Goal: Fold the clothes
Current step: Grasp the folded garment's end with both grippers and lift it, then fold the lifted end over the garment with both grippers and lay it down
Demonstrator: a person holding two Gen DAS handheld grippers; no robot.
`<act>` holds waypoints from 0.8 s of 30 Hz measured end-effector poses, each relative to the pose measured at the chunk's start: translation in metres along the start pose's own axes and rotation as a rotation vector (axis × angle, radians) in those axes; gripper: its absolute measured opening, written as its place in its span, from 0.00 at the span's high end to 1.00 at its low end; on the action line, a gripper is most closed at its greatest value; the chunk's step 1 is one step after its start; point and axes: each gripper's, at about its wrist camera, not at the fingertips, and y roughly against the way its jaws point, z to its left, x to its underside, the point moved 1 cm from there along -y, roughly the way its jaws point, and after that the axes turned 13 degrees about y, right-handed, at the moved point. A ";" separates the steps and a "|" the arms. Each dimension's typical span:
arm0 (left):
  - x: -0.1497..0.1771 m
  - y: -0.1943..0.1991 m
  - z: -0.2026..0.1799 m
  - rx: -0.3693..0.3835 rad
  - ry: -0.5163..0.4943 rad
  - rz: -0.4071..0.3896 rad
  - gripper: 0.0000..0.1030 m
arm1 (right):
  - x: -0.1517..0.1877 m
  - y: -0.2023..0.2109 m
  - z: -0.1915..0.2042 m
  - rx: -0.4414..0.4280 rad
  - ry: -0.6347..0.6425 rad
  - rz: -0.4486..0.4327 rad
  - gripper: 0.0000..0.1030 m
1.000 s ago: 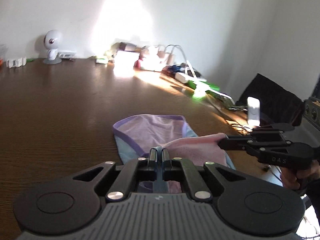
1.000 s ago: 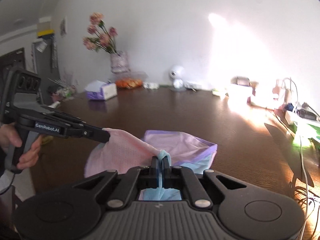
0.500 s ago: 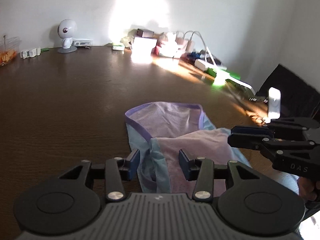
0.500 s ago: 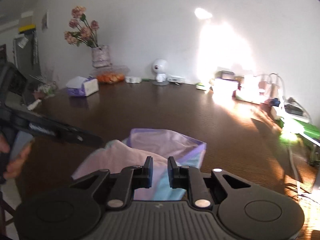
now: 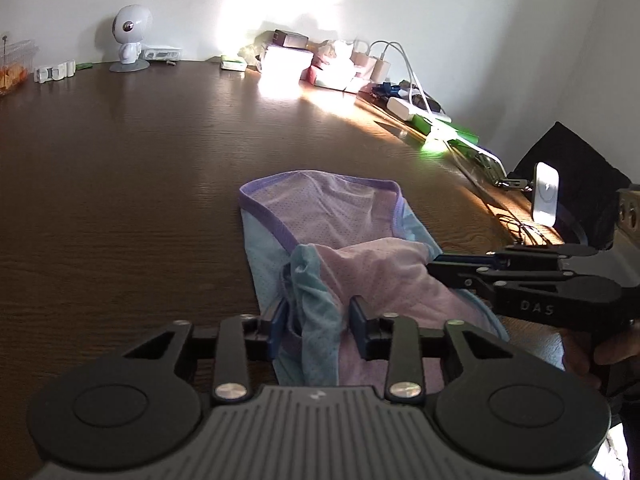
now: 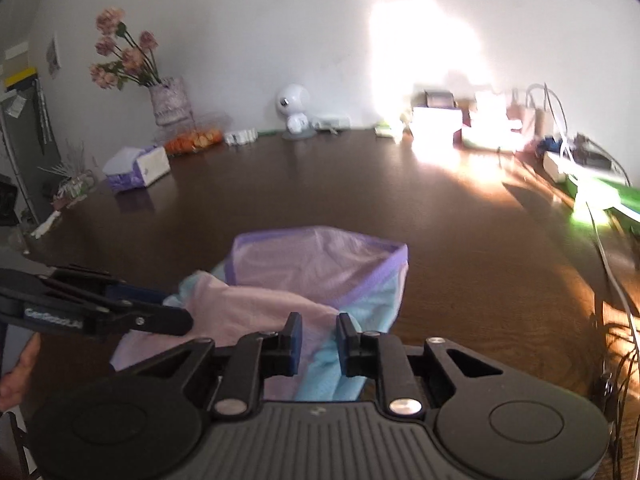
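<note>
**Both grippers loose over the half-folded garment**

Your left gripper (image 5: 318, 322) has its jaws apart and closing, with a bunched blue ridge of the garment (image 5: 320, 216) standing between the pads; neither pad presses on it. Your right gripper (image 6: 318, 340) has its jaws slightly apart and opening, the pink and blue cloth lying under the gap, not pinched.

The garment lies on the dark wooden table (image 5: 120, 160), close in front of both tools. Its purple-trimmed opening sits toward 12 o'clock, and a pink flap is folded over the near part.

From the left wrist view, you see the right gripper come in from 3 o'clock, its tips at the flap's right edge, with your hand (image 5: 612, 356) at the handle. That view alone shows the twisted blue ridge, the white charger cables (image 5: 400, 64) at 1 o'clock and a black bag (image 5: 568, 164) at 3 o'clock.

From the right wrist view, the left gripper enters from 9 o'clock, its tips over the flap's left edge. Only here do you see the flower vase (image 6: 168, 100) at 10 o'clock, the tissue box (image 6: 138, 168) beside it and the tray of orange items (image 6: 194, 140). The white round-headed figure (image 6: 294, 110) at 12 o'clock appears in both views.
</note>
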 end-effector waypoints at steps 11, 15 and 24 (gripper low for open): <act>-0.071 -0.045 0.018 -0.147 0.062 -0.057 0.39 | -0.055 -0.027 -0.044 0.075 -0.014 -0.001 0.59; -0.080 -0.068 0.020 -0.161 0.061 -0.047 0.58 | -0.059 -0.065 -0.060 0.054 -0.032 0.078 0.69; -0.070 -0.021 0.001 -0.099 0.049 -0.166 0.97 | -0.050 -0.013 -0.054 -0.001 -0.011 -0.023 0.98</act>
